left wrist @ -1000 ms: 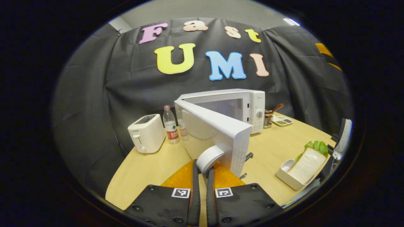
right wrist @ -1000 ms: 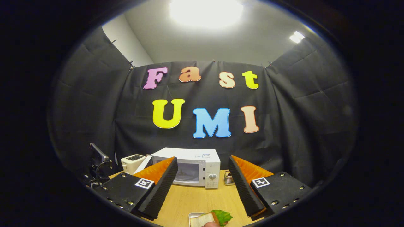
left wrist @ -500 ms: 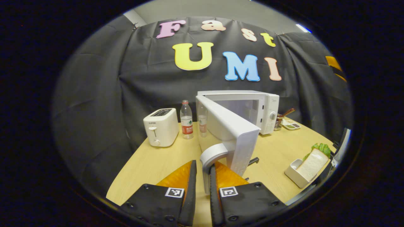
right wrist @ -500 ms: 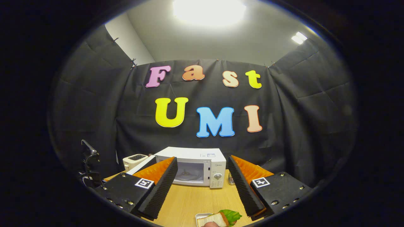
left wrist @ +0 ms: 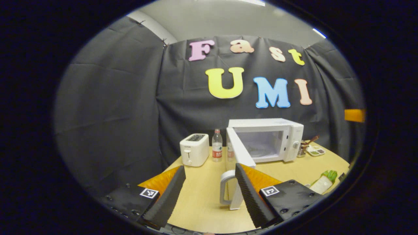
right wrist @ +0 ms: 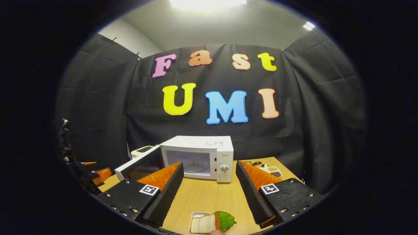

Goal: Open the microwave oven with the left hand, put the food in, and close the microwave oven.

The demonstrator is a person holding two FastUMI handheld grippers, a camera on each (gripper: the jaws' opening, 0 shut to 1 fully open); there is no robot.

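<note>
Left tool [left wrist: 209,189] now off the door handle [left wrist: 225,187], wide and empty; right tool [right wrist: 207,192] wide above the sandwich [right wrist: 209,222].

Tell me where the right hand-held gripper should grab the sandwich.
Probably across the bread's flat faces, coming from above: the sandwich stands on edge in its white tray, lettuce at one side. The right hand-held gripper is open just behind it.

Glaring ceiling light [right wrist: 207,2], dim booth, fisheye-warped edges
</note>
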